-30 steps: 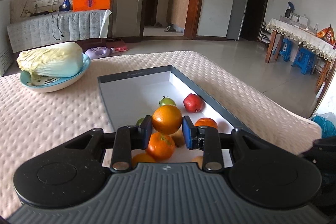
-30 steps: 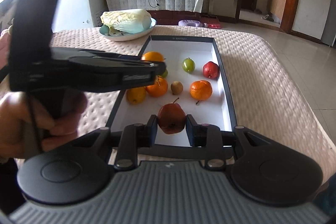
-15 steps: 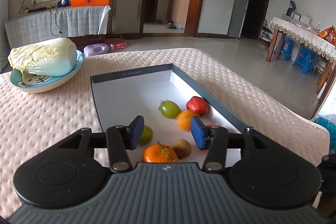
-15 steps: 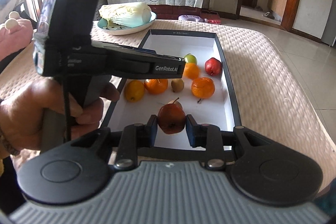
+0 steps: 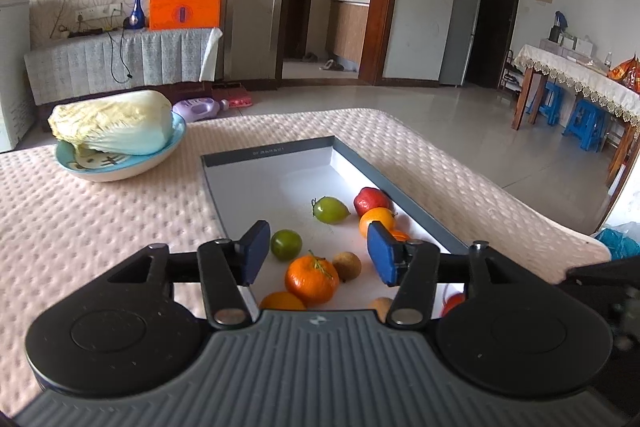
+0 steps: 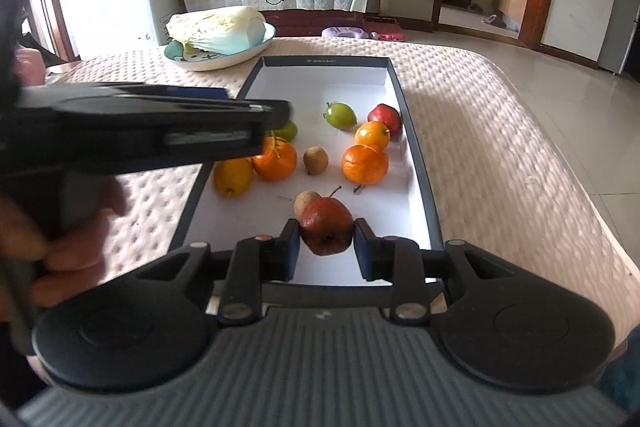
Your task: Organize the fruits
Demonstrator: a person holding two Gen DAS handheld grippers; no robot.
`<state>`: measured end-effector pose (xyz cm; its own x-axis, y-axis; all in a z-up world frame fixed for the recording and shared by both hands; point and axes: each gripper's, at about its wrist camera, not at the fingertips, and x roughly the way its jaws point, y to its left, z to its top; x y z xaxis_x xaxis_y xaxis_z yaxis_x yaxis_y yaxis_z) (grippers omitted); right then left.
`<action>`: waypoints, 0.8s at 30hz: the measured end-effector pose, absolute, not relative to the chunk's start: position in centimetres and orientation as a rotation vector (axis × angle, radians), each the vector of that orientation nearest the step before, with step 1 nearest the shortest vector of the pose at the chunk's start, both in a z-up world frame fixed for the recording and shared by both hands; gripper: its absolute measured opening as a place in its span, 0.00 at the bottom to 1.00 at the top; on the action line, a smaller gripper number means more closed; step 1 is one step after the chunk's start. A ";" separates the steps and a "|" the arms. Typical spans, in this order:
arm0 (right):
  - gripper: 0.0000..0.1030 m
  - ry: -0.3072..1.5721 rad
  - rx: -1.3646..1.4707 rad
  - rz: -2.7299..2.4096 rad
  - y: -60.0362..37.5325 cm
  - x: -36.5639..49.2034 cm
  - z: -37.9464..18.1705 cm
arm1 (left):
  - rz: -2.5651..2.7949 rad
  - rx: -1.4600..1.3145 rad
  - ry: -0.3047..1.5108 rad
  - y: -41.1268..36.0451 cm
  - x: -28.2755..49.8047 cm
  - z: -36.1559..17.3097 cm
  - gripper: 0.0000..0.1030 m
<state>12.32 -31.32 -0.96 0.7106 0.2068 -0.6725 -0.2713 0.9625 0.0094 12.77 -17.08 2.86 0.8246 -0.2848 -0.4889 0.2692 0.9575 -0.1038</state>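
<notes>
My left tongs (image 5: 316, 253) are opening over the near end of the tray (image 5: 408, 209) and nothing sits between the blue pads (image 5: 254, 251); a second ago they were pinching an orange above the fruit. That orange (image 5: 376, 219) now lies in the tray against the right wall, touching the red fruit (image 5: 371, 198) just beyond it. Half a second ago it was blurred and further toward the middle of the tray, so it has since settled. Below the spread pads, on the tray floor, I see the round green fruit (image 5: 286, 244), the stemmed tangerine (image 5: 310, 278) and a small brown fruit (image 5: 346, 265); the pointed green fruit (image 5: 329, 209) lies further up the tray. My right tongs (image 6: 326, 245) stay clamped on the reddish pear (image 6: 326, 225) over the tray's near end, much as they were a second ago. Left of the tray on the padded tabletop (image 5: 100, 227), the bowl (image 5: 120, 163) with the cabbage (image 5: 114, 125) has not moved. From the right wrist view, the left tongs cross over the tray's left edge, held in the person's hand (image 6: 76, 239).
</notes>
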 end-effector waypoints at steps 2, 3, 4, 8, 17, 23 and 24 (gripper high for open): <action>0.31 0.734 -0.079 0.258 -31.6 12.4 -0.9 | -0.293 -0.022 0.516 -16.8 11.5 3.3 0.63; 0.31 0.733 -0.068 0.255 -31.8 12.5 -0.9 | -0.292 -0.017 0.514 -16.6 10.8 3.5 0.63; 0.31 0.733 -0.057 0.253 -32.0 12.7 -0.9 | -0.288 -0.016 0.515 -16.5 10.1 3.6 0.64; 0.32 0.736 -0.032 0.245 -32.3 13.5 -1.0 | -0.285 -0.042 0.533 -15.7 7.1 3.9 0.64; 0.52 0.704 0.026 0.207 -33.1 13.8 -0.6 | -0.308 -0.011 0.564 -15.7 0.2 3.5 0.64; 0.65 0.672 0.135 0.121 -35.9 11.3 0.4 | -0.299 0.010 0.579 -15.7 -1.8 3.2 0.64; 0.65 0.670 0.138 0.111 -36.2 10.7 0.5 | -0.292 0.013 0.579 -15.6 -2.1 3.1 0.64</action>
<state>10.68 -36.22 0.48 0.7786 0.1466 -0.6101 -0.0576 0.9849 0.1631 -2.10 -15.58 3.10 0.7968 -0.2686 -0.5412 0.2761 0.9586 -0.0694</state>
